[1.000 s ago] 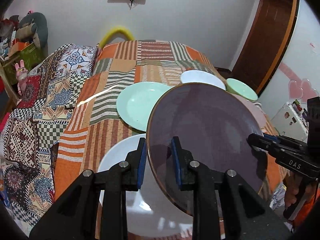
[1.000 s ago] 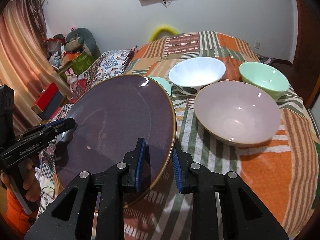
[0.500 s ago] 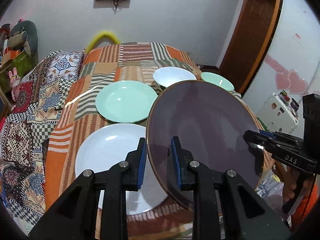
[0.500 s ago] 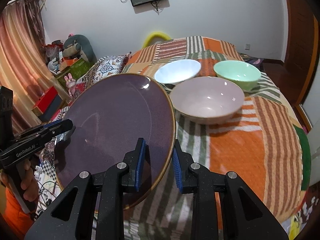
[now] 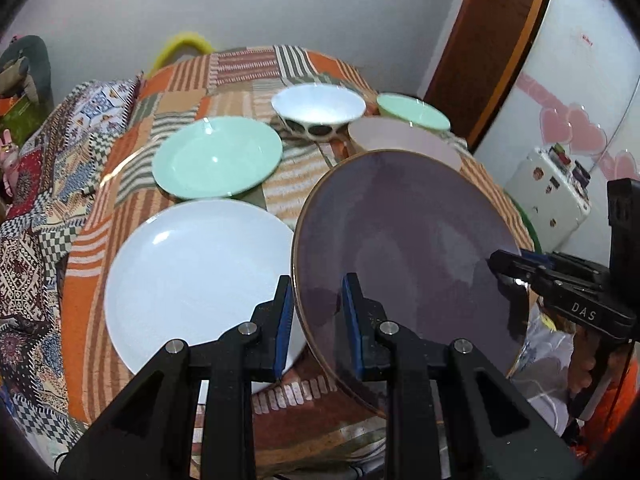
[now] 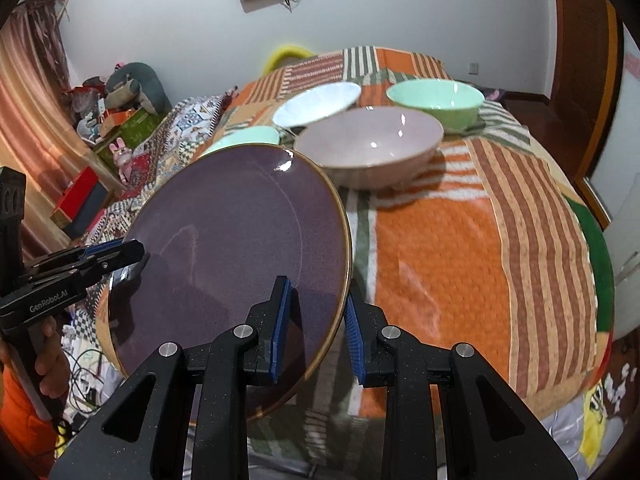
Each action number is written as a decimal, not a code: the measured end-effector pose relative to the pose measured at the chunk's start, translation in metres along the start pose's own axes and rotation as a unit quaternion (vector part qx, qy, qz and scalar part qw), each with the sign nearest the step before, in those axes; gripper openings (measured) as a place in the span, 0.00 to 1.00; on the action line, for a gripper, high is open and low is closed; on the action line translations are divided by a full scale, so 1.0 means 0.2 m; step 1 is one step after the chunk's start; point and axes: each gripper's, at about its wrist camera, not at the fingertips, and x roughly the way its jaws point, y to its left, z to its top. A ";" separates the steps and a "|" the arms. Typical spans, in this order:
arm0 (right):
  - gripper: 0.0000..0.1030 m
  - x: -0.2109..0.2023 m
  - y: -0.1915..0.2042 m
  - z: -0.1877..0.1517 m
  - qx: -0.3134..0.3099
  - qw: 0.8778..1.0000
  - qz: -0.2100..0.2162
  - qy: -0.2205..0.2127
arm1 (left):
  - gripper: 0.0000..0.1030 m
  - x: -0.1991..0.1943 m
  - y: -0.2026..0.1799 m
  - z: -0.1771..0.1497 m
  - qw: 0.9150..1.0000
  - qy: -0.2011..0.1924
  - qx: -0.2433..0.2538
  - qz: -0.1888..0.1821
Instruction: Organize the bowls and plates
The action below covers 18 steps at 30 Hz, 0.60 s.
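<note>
Both tongs are grasping the same purple plate (image 5: pixel 404 256), one on each side of its rim. The left tongs (image 5: pixel 316 320) are clenching the plate's near-left edge, with a blue pad on each face of the rim. The right tongs (image 6: pixel 316 324) are doing the same on the opposite edge; in the left wrist view they are appearing at the far right of the plate. The plate is hanging tilted in the air, above the near corner of the counter (image 6: pixel 460 240) with the patchwork cloth, and it is not touching anything below. I think two grips are being used because the plate is wide and smooth, so one pinch on the rim could let it turn or slip.

On the counter, a white plate (image 5: pixel 192 272) is lying just to the left of the lifted one, and a green plate (image 5: pixel 218 156) is lying behind it. Further back, a pink bowl (image 6: pixel 372 148), a white bowl (image 6: pixel 316 102) and a green bowl (image 6: pixel 436 98) are standing close together. It seems the plates are being gathered on one side and the bowls on the other, so the purple plate probably belongs on the plate side.
</note>
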 end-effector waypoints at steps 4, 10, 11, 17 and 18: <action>0.23 0.01 -0.04 -0.02 0.004 1.000 -0.009 0.008 | 0.23 0.07 -0.03 -0.02 1.000 0.023 0.013 -0.001; 0.24 0.03 -0.09 -0.05 0.015 0.999 -0.019 0.023 | 0.23 0.17 -0.05 -0.02 0.999 0.048 0.010 -0.012; 0.24 0.04 -0.09 -0.06 0.017 0.999 -0.020 0.024 | 0.23 0.19 -0.05 -0.02 0.999 0.052 0.009 -0.014; 0.24 0.05 -0.14 -0.06 0.026 0.999 -0.029 0.030 | 0.23 0.26 -0.09 0.00 0.998 0.064 0.015 -0.015; 0.24 0.06 -0.15 -0.05 0.027 0.999 -0.029 0.032 | 0.23 0.27 -0.09 0.00 0.998 0.065 0.015 -0.016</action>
